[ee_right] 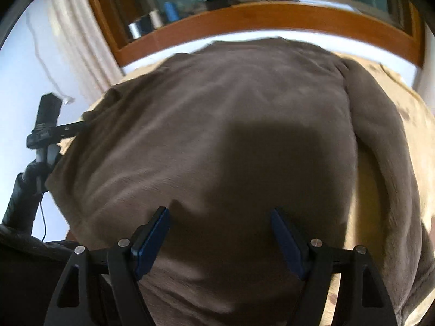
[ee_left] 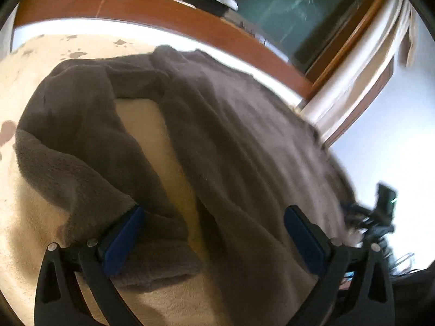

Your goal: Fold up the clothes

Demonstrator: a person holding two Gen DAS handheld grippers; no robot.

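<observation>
A brown fleece garment (ee_left: pixel 231 141) lies spread on a cream bed cover (ee_left: pixel 32 212). Its long sleeve (ee_left: pixel 81 141) curves down the left side, the cuff lying between my left gripper's fingers. My left gripper (ee_left: pixel 214 214) is open, low over the sleeve end and the garment's near edge, holding nothing. In the right wrist view the garment's body (ee_right: pixel 217 122) fills the frame, with a sleeve (ee_right: pixel 386 149) along the right. My right gripper (ee_right: pixel 220 214) is open just above the body, empty. The right gripper also shows in the left wrist view (ee_left: pixel 380 212).
A wooden bed frame (ee_left: pixel 163 11) curves along the far side, with a shelf of small items (ee_right: pixel 155 21) and a dark window (ee_left: pixel 293 8) behind. A white curtain (ee_right: pixel 68 35) hangs beside it. The cream cover has brown paw prints (ee_left: pixel 73 54).
</observation>
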